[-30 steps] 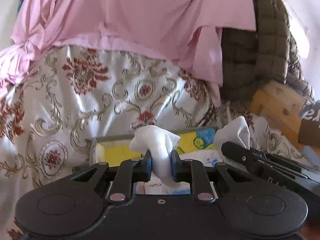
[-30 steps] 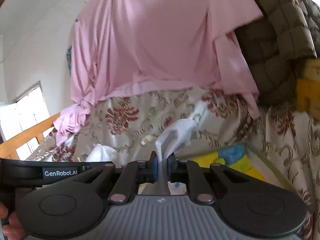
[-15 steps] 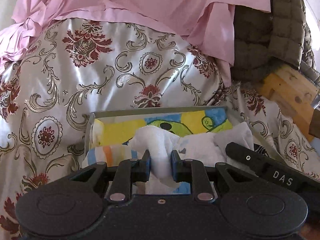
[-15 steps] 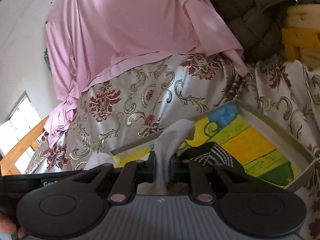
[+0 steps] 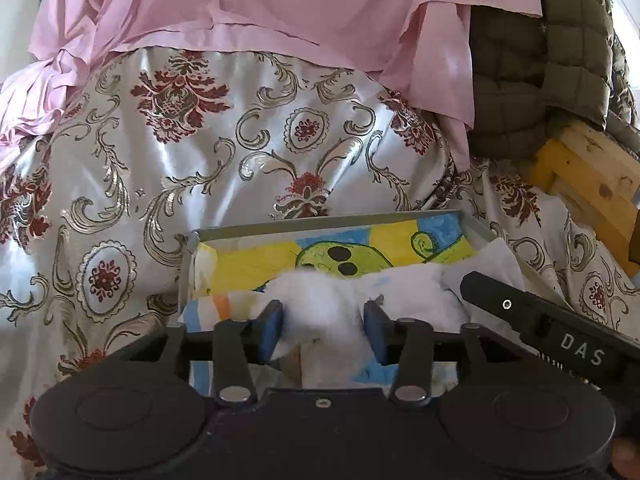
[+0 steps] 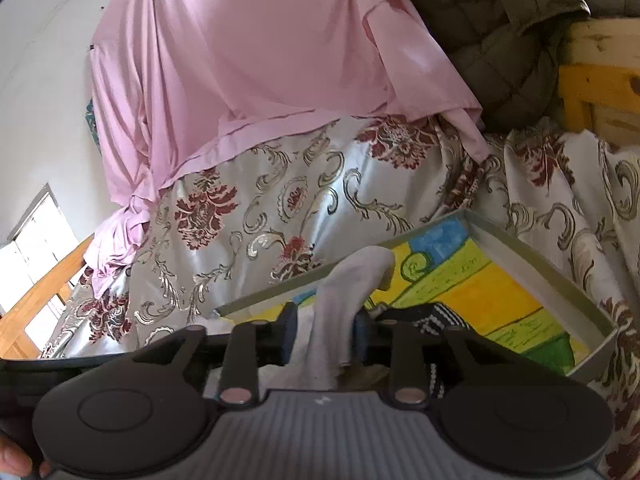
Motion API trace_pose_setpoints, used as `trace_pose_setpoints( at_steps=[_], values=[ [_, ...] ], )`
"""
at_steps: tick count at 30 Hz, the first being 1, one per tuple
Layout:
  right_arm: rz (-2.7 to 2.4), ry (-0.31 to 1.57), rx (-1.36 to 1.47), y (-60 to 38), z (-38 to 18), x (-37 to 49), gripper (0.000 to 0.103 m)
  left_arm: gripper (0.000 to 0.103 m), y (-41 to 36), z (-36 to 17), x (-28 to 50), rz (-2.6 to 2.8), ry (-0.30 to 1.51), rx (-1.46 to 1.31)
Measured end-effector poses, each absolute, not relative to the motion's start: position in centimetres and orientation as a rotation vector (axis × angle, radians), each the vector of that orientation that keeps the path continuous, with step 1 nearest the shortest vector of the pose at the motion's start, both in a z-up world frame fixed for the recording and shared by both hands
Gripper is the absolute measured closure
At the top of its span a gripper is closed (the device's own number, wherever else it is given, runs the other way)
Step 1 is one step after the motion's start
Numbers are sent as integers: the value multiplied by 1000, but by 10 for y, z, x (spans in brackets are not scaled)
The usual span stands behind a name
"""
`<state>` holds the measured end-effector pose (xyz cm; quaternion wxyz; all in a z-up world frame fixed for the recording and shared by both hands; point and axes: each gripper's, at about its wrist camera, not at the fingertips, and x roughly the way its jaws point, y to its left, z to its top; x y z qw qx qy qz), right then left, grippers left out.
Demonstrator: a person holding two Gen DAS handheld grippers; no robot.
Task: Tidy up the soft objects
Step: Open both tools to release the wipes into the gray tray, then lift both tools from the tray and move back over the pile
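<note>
Floral satin bedspread (image 5: pixel 224 168) fills the view, a pink sheet (image 5: pixel 280 4) draped over its far side and an olive quilted jacket (image 5: pixel 540 60) at the far right. On the bedspread sits a grey tray (image 6: pixel 532 256) with a bright cartoon lining. Left tool (image 5: pixel 323 330) — jaws opening, a white sock (image 5: pixel 320 300) bunched between the pads, slumping onto the tray near its front-left corner. Right tool (image 6: pixel 324 338) — jaws opening too, a pale grey sock (image 6: pixel 344 288) standing loosely between them. Just beside it in the tray lies a black-and-white striped sock (image 6: pixel 436 316).
</note>
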<state>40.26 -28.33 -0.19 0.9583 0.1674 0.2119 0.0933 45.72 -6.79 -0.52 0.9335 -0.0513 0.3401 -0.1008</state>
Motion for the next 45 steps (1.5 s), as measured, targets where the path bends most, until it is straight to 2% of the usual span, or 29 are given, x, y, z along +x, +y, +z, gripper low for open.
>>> trace_pose_setpoints(
  at_steps=[1, 7, 11, 12, 14, 19, 23, 33, 45],
  values=[
    [184, 423, 330, -283, 0, 401, 56, 51, -68, -3, 456, -203, 692, -103],
    [182, 400, 332, -292, 12, 393, 40, 43, -67, 9, 446, -166, 668, -78],
    [181, 379, 339, -299, 22, 385, 30, 28, -63, 21, 435, -134, 635, -93],
    [183, 373, 344, -301, 25, 382, 29, 26, -61, 24, 432, -124, 627, -103],
    [180, 356, 341, -302, 33, 374, 20, 19, -59, 31, 425, -100, 611, -114],
    [171, 308, 294, -298, 56, 346, 8, 8, -53, 52, 394, -23, 537, -119],
    [174, 284, 273, -293, 70, 319, 2, 6, -46, 69, 364, 8, 484, -151],
    [121, 249, 280, -289, 81, 242, 0, 1, -37, 92, 277, 28, 394, -174],
    [89, 251, 276, -280, 69, 160, 0, 1, -22, 80, 191, 45, 376, -184]
  ],
)
